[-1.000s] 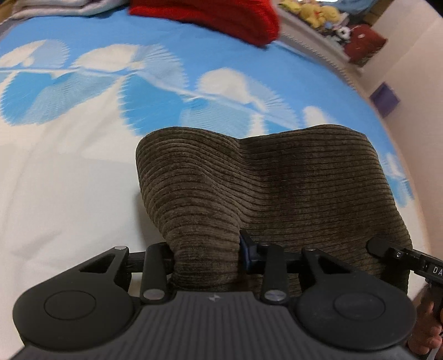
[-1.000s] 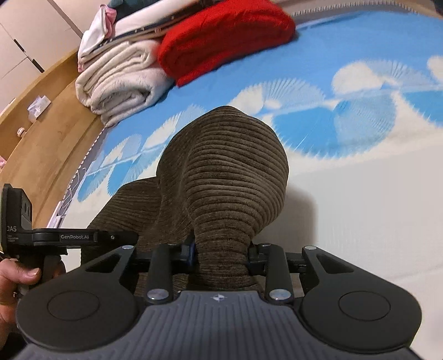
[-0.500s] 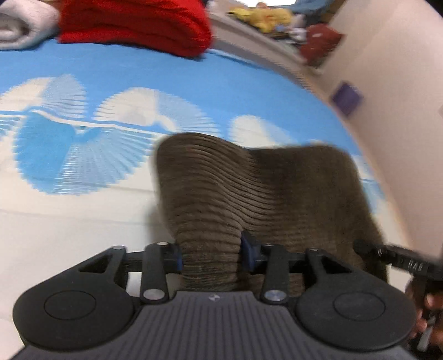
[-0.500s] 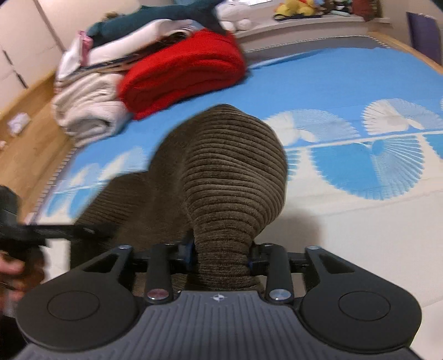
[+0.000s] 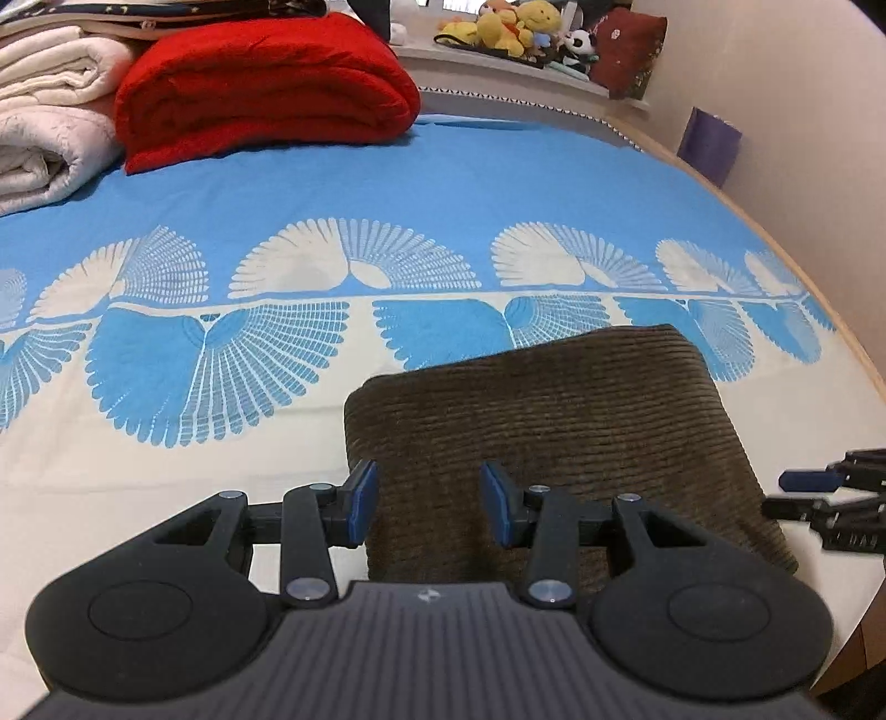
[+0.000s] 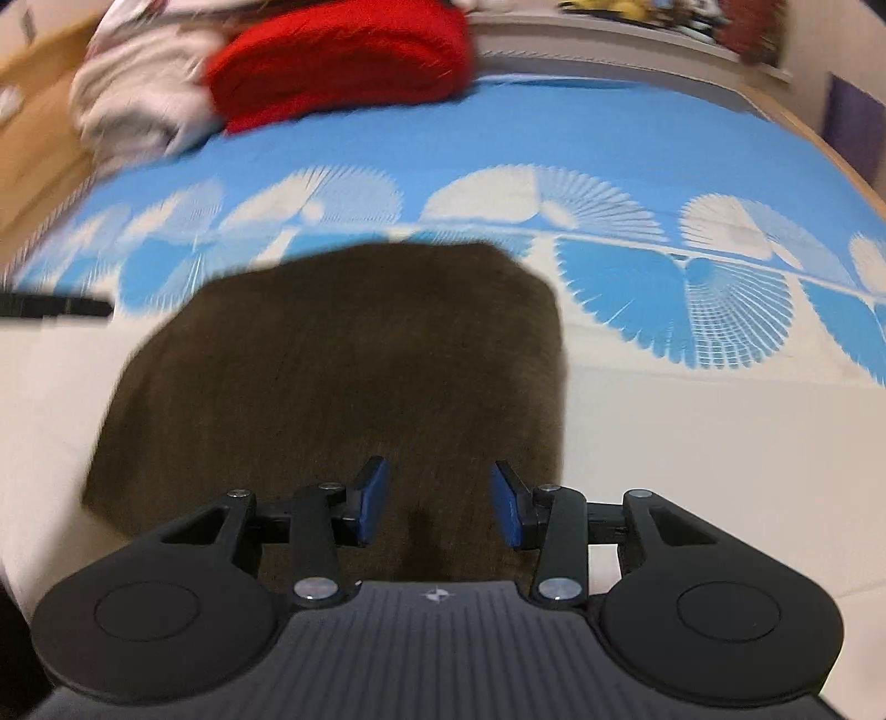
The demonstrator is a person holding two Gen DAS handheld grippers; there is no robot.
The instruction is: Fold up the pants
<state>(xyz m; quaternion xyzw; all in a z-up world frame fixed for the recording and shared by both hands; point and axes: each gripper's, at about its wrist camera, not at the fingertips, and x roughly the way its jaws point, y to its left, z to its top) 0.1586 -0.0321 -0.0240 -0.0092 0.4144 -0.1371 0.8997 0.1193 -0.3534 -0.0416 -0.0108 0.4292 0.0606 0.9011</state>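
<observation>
The brown corduroy pants lie folded into a flat rectangle on the blue and cream bedsheet. My left gripper hovers over their near left corner, open, its blue pads apart with no cloth pinched. At the right edge of that view the right gripper shows beside the pants. In the blurred right wrist view the pants fill the middle. My right gripper stands over their near right part, its jaws closing with nothing gripped between them.
A folded red blanket and rolled white blankets lie at the far end of the bed. Plush toys sit on a ledge behind. A wall with a purple item runs along the bed's right edge.
Both grippers have let go of the raised pants fold. The cloth now lies flat on the bed. Both views have pulled back and tipped up toward the far blankets.
</observation>
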